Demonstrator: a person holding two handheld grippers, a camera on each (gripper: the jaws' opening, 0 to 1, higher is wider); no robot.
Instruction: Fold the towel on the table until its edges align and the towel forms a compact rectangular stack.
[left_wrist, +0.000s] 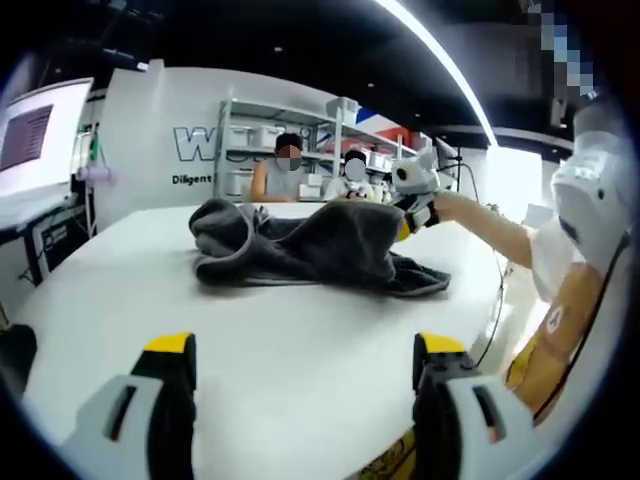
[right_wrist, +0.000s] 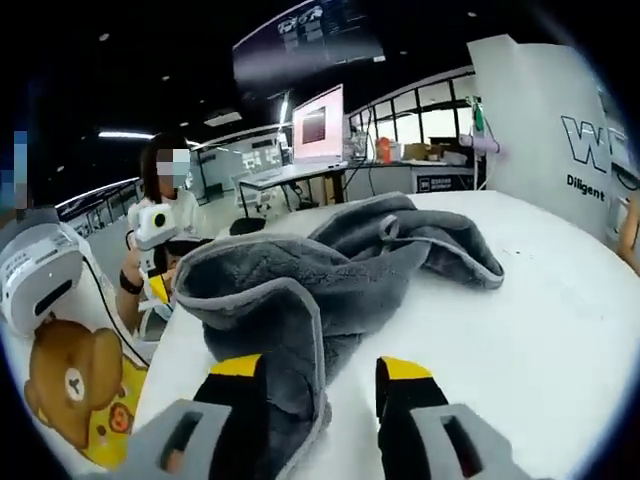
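A dark grey towel (left_wrist: 300, 250) lies crumpled in a loose heap on the white table (left_wrist: 280, 370). My left gripper (left_wrist: 305, 345) is open and hangs over bare table well short of the towel, with nothing between its yellow-tipped jaws. At the towel's right end a person's outstretched arm holds my right gripper (left_wrist: 412, 200). In the right gripper view the towel (right_wrist: 330, 270) rises just ahead. One hemmed edge runs down between the wide-apart jaws of my right gripper (right_wrist: 320, 370), which is open. The left gripper (right_wrist: 157, 285) shows off the table's left side.
Two people sit behind the table's far edge (left_wrist: 320, 175) in front of metal shelves (left_wrist: 300, 120). A white lettered panel (left_wrist: 160, 150) and a monitor (left_wrist: 40, 140) stand at the left. The operator's bear-print shirt (right_wrist: 70, 390) is beside the table's near edge.
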